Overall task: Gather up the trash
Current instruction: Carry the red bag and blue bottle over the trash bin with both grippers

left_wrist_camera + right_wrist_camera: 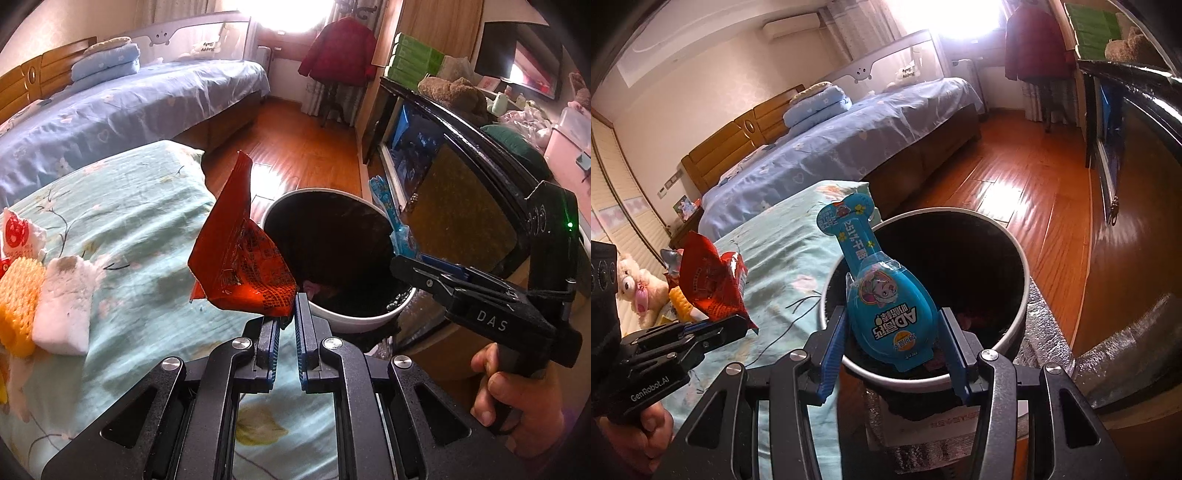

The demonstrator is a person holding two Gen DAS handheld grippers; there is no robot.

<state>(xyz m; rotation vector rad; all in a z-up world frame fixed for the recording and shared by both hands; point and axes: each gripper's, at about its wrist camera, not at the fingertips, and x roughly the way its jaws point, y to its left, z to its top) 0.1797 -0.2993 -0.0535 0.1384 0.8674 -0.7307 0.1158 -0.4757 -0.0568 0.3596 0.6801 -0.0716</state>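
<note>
My left gripper [288,308] is shut on the lower corner of a crumpled red snack wrapper [240,254], held over the bed edge just left of the bin. The white bin [364,321] with a dark liner stands on the floor between bed and cabinet. My right gripper [894,334] is shut on a blue bottle-shaped package [882,295], upright over the near rim of the bin [1028,284]. In the left wrist view the right gripper [397,264] reaches in from the right with the blue package [388,210]. The right wrist view shows the left gripper [742,326] holding the red wrapper [709,284].
On the teal bed sheet [129,221] lie a yellow bristly item [18,295], a white foam block [62,306] and a red-and-white wrapper [18,236]. A black cabinet [469,206] stands right of the bin. Wooden floor [1015,177] and a blue bed [849,140] lie beyond.
</note>
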